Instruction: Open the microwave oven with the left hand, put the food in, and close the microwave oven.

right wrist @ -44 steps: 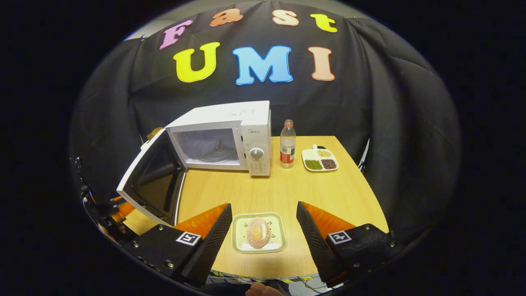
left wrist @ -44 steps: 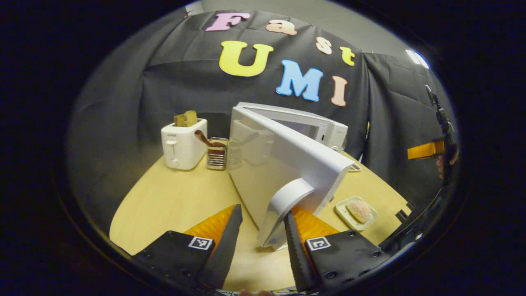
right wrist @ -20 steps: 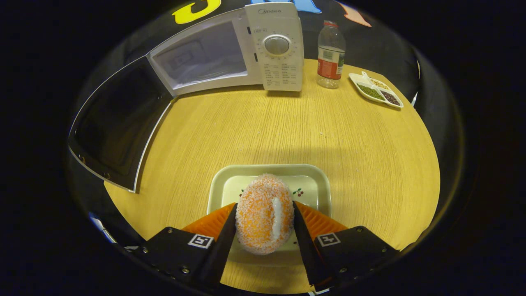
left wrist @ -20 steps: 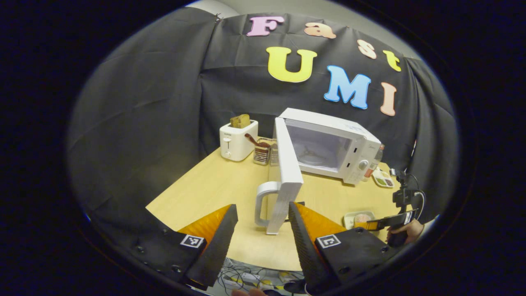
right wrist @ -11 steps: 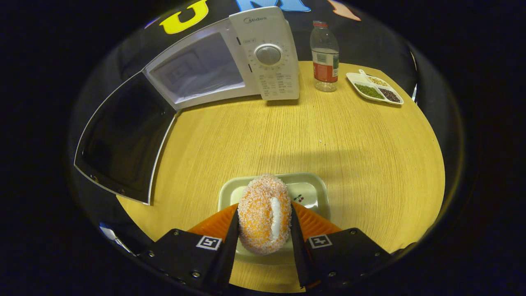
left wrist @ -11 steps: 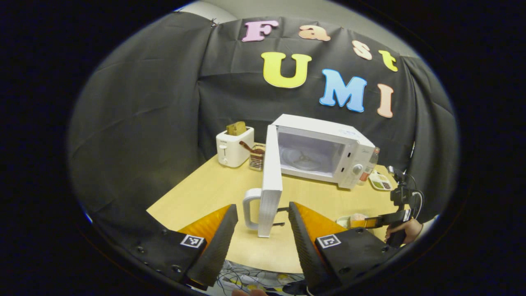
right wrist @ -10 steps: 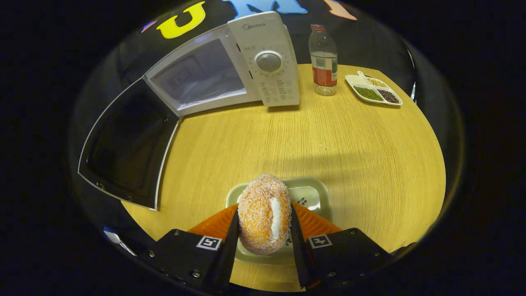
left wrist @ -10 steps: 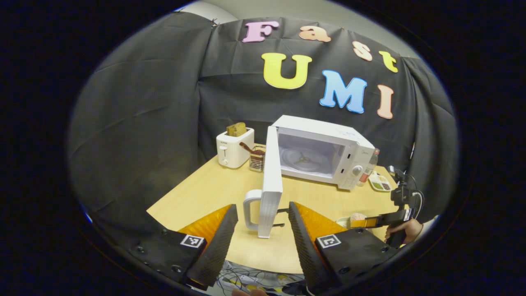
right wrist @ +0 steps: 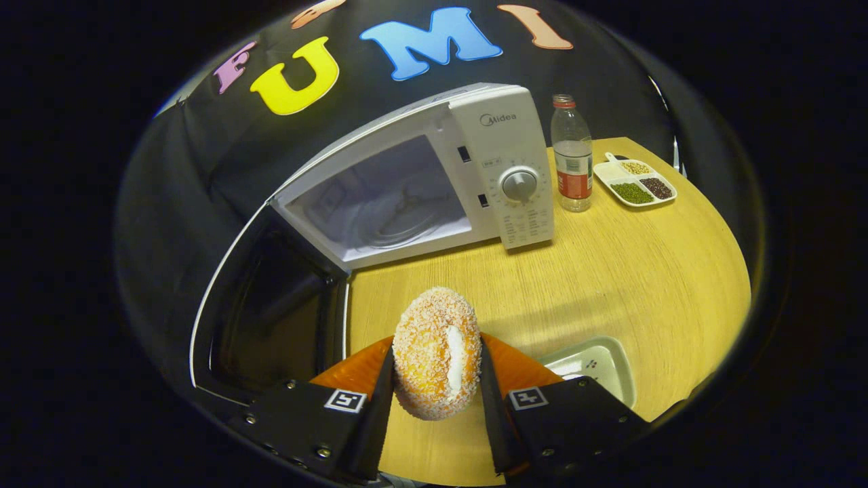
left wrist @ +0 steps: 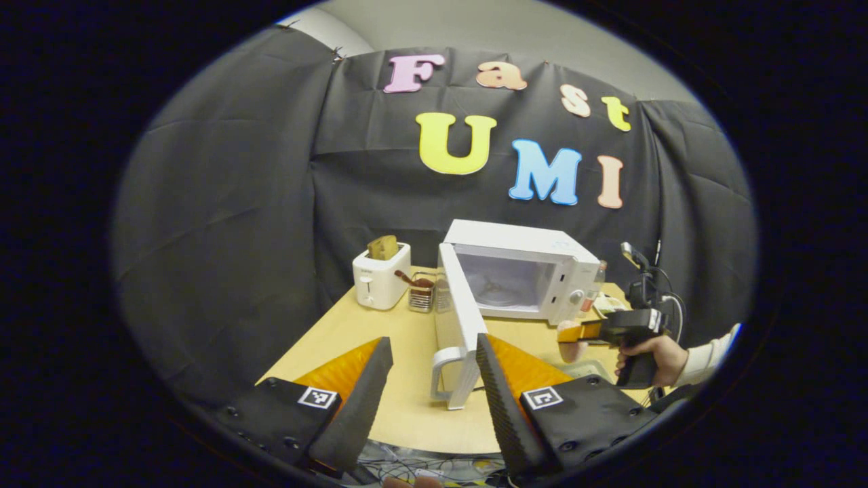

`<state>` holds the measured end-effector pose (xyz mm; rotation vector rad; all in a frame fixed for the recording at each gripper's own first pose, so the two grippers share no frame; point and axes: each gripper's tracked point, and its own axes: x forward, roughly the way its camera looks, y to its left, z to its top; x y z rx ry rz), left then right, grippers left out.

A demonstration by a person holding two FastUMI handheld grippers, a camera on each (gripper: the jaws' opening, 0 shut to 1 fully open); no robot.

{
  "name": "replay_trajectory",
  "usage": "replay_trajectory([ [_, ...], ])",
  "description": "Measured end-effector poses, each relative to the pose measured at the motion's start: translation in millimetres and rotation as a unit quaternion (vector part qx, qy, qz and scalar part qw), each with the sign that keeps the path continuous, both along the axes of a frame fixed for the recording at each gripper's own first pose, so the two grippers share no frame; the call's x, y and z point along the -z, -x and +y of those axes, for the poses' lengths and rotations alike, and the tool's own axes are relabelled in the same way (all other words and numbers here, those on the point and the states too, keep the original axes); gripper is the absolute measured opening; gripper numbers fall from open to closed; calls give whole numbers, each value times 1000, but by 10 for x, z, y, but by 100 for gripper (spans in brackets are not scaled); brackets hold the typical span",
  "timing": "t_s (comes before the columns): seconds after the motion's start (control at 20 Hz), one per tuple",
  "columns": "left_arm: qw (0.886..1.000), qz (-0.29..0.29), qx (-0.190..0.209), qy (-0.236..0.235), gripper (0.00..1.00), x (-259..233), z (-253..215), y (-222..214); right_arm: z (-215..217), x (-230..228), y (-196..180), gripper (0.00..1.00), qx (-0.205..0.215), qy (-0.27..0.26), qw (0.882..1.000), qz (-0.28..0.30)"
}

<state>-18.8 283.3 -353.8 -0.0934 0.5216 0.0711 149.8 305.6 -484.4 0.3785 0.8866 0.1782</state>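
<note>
A sugar-coated orange doughnut [right wrist: 437,352] hangs above the table with my right gripper [right wrist: 435,350] shut on it, both fingers pressing its sides. Ahead stands the white microwave [right wrist: 502,135], its cavity [right wrist: 386,203] open, glass turntable inside. Its door [right wrist: 271,318] is swung out to the left. The doughnut's small tray [right wrist: 600,362] lies bare at lower right. My left gripper [left wrist: 432,341] is open, with nothing between its fingers. The door's white handle [left wrist: 444,373] stands just beyond them. In the left gripper view a hand [left wrist: 651,356] holds the right gripper [left wrist: 586,332] before the microwave [left wrist: 522,271].
A water bottle [right wrist: 571,156] and a divided dish of beans [right wrist: 634,183] stand right of the microwave. A white toaster [left wrist: 380,278] and a utensil holder [left wrist: 420,295] sit left of it. The wooden table [right wrist: 610,271] has free room in front of the oven.
My right gripper closed on the doughnut, lifted it off the tray and carried it left toward the open cavity. My left gripper let go of the handle and drew back.
</note>
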Motion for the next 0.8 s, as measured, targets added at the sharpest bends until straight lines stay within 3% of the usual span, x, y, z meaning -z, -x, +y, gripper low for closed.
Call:
replay_trajectory([
  [0.2, 999, -1, 24, 29, 80, -18, 136, 6, 372, -52, -383, 61, 45, -34, 998, -18],
  [0.25, 999, -3, 24, 33, 84, -18, 176, -14, 474, -84, -493, 62, 54, -49, 997, -25],
  [0.55, 999, 2, 17, 28, 84, -28, 309, -100, 729, 123, -1152, 61, 119, -92, 988, -36],
  [0.65, 1000, 6, 13, 23, 80, 17, 349, -143, 824, 216, -1356, 62, 133, -102, 985, -42],
  [0.8, 999, 21, 5, 26, 84, 121, 327, -188, 954, 399, -1626, 62, 149, -101, 982, -49],
])
